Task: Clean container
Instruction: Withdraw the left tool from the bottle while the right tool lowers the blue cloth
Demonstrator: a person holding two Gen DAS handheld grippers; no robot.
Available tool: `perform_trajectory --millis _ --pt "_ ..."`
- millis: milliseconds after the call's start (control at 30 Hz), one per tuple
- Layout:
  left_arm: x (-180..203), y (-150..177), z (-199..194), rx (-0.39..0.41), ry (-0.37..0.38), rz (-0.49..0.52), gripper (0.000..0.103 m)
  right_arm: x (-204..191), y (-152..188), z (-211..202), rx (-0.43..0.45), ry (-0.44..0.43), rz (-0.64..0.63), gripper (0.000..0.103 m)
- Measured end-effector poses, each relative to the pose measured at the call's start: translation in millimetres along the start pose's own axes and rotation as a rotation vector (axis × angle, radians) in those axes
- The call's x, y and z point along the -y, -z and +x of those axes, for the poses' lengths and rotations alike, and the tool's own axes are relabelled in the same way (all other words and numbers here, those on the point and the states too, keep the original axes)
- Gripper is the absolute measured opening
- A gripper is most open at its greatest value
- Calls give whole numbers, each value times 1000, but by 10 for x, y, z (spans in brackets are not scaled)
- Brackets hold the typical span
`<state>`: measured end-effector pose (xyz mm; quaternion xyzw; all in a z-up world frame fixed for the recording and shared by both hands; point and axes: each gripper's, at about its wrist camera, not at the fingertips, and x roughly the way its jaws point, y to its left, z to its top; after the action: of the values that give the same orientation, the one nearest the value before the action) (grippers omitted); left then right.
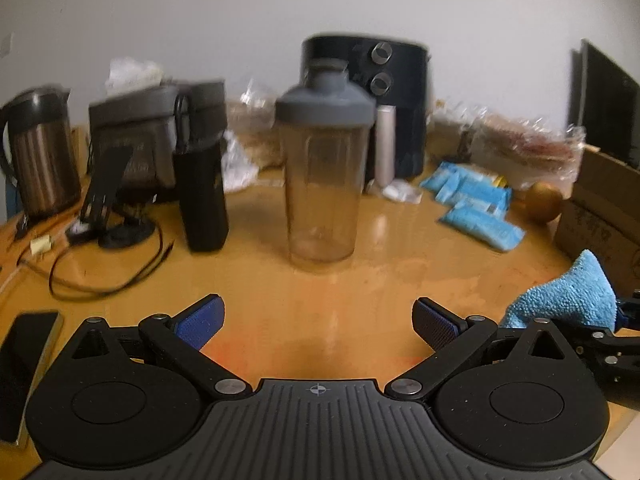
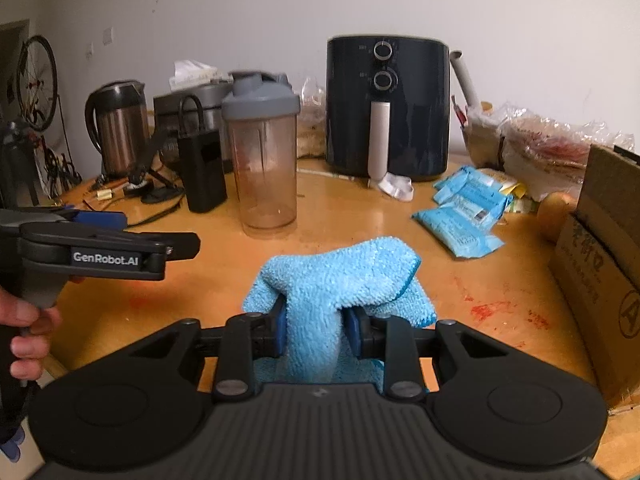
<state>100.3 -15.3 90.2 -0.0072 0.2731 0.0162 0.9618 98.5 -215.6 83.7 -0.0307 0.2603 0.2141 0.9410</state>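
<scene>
Currently the shaker (image 1: 322,168) stands upright mid-table (image 1: 280,320), grey lid (image 1: 325,98) on, apart from both grippers, with a black box (image 1: 202,196) to its left and the air fryer (image 1: 384,100) far behind it. Left gripper (image 1: 318,322): jaws wide apart, nothing between them, aimed at the shaker from the near side. Right gripper (image 2: 314,330): jaws clamped on a bunched blue cloth (image 2: 340,276), which sticks out forward past the pads.

Handling judgement: shaker looks empty (only a brownish film on the inner wall), so light and easy to tip if nudged high. Clear plastic wall is smooth, probably slippery and a little springy under squeeze. Best hold looks to be mid-body or just below the lid rim, where the wall is stiffened; the open jaws appear wide enough to go around it. Lid presumably must come off before the cloth can reach inside. Cloth is soft and floppy, so wiping pressure will be limited.
</scene>
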Motion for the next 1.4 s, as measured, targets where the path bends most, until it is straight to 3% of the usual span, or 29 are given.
perform_trajectory --millis 133,433,633,733,800,967,1400 --pt "-49 20 67 -49 4 -23 103 17 -14 127 -53 7 1 40" --pt "-103 26 98 -69 -5 -36 103 33 -22 318 -147 9 10 41" --pt "-101 20 115 -79 -4 -40 103 22 -39 378 -176 7 1 48" --pt "-94 16 116 -83 2 -39 103 19 -43 384 -179 11 0 60" --pt "-92 11 118 -86 3 -41 103 11 -43 383 -181 12 -4 81" --pt "-120 -13 136 -115 10 -66 103 16 -68 332 -161 14 5 101" --pt "-159 -12 111 -119 -8 -55 103 -2 -147 220 -142 75 1 103"
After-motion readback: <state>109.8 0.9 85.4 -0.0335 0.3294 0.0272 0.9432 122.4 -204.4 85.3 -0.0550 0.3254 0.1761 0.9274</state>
